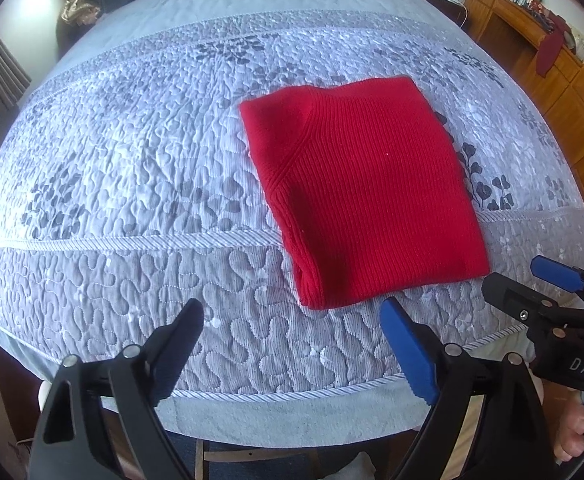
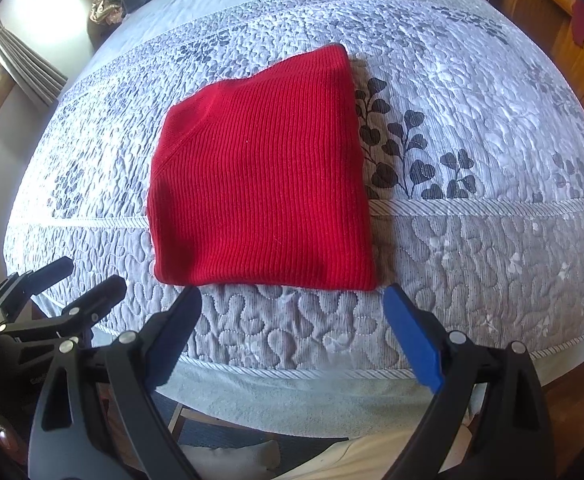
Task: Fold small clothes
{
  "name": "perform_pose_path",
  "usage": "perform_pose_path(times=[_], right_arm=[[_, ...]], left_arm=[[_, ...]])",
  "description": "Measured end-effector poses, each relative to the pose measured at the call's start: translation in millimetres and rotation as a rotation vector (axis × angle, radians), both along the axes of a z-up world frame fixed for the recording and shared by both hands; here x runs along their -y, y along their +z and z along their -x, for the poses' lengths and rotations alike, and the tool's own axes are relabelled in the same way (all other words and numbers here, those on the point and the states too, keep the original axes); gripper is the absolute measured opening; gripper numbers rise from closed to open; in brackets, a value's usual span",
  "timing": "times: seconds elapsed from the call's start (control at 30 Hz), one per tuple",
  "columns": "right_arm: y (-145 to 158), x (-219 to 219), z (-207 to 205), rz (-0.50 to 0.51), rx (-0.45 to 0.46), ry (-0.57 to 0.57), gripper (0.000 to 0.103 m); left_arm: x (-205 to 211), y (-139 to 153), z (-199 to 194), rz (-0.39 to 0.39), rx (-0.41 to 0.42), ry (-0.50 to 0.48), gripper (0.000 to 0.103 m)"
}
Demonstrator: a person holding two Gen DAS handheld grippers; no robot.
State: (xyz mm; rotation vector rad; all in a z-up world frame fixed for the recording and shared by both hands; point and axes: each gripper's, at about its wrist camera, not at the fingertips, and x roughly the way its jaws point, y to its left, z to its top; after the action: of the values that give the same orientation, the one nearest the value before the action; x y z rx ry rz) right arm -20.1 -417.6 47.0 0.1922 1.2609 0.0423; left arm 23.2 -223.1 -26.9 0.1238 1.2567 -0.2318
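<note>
On the quilted bedspread (image 1: pixel 132 184), near its front edge: red knit sweater (image 1: pixel 363 196), folded into a flat square. Left gripper (image 1: pixel 292 332) and right gripper (image 2: pixel 292 312) hover just short of the sweater, jaws apart, both empty.

Ahead of the left tool (image 1: pixel 292 320) lies a solid red ribbed-knit garment (image 1: pixel 367 196) on a pale grey-blue quilted bedspread (image 1: pixel 132 184) printed with dark grey leaf sprigs and meandering stitching. Each tool's fingers are black with blue pads (image 1: pixel 407 348).
</note>
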Motion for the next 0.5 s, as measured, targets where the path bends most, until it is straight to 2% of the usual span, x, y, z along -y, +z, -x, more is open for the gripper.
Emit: perform_pose_path(times=[0.5], right_arm=[[-5.6, 4.6, -2.4, 0.004, -0.014, -0.001, 0.092]], left_arm=[[5.6, 6.2, 0.1, 0.046, 0.022, -0.040, 0.093]])
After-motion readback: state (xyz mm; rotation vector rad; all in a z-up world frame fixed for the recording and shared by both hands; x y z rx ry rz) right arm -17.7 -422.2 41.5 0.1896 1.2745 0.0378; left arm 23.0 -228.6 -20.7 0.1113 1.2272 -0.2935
